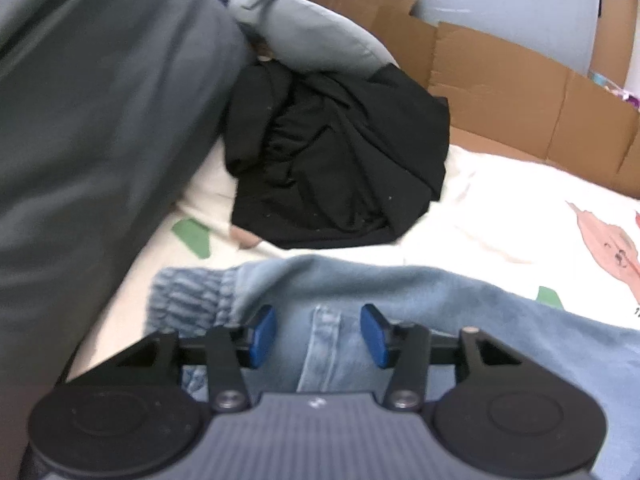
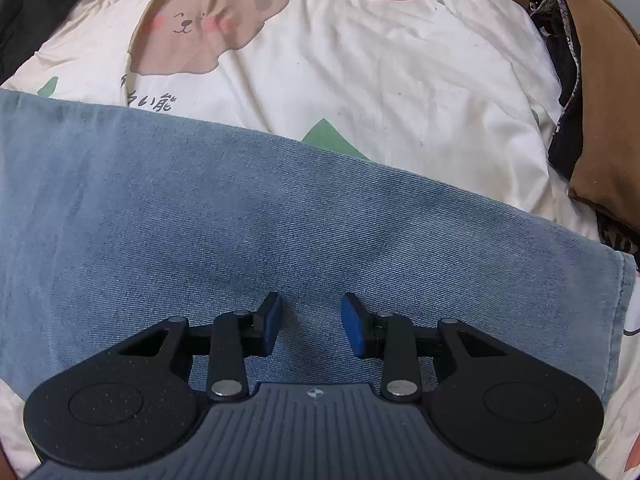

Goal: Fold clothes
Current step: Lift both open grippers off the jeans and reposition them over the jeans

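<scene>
The blue jeans (image 2: 256,216) lie spread flat on the bear-print bedsheet (image 2: 380,60); the left gripper (image 1: 318,334) hangs over the waistband's belt loop (image 1: 322,344), jaws parted and empty; the right gripper (image 2: 310,328) is likewise apart over bare denim, holding nothing. A pinch here risks catching the sheet too, or only one layer; the jeans' near edge is hidden behind both grippers; a black garment (image 1: 336,160) lies crumpled beyond.

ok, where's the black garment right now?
Left wrist view, centre: the black garment lies crumpled on the white printed sheet, beyond the jeans, just below a grey pillow.
</scene>
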